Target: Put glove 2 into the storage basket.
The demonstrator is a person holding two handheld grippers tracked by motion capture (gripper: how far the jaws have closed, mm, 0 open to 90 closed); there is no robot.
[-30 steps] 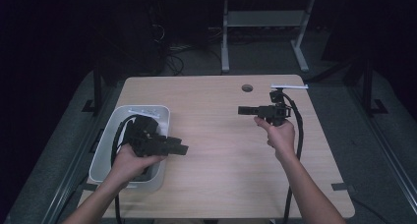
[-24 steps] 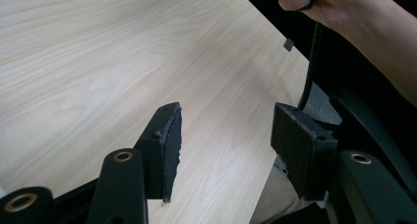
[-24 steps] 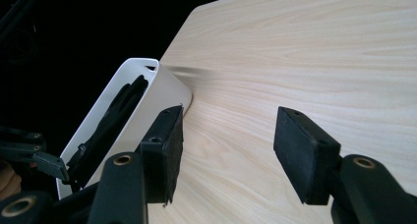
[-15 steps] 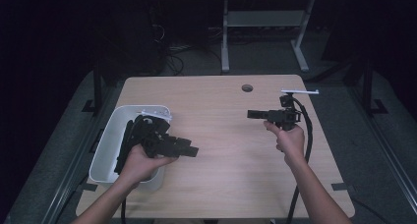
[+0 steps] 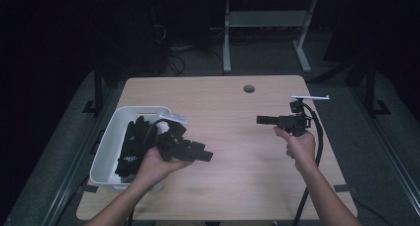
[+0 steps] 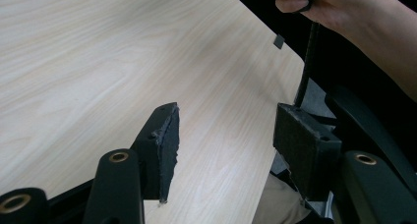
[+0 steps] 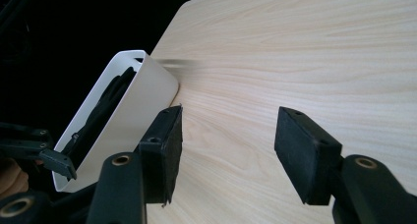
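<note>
Over the table (image 5: 223, 186), both grippers, left (image 5: 207, 156) and right (image 5: 261, 119), hover with jaws apart, holding nothing. Next, likely, comes a reach into the bin (image 5: 111, 137) for the black items (image 5: 133, 144).

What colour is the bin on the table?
White bin, clearest in the right gripper view.

Left gripper (image 5: 208, 157) jaws apart and empty, right gripper (image 5: 259, 119) jaws apart, pointing toward each other
</note>
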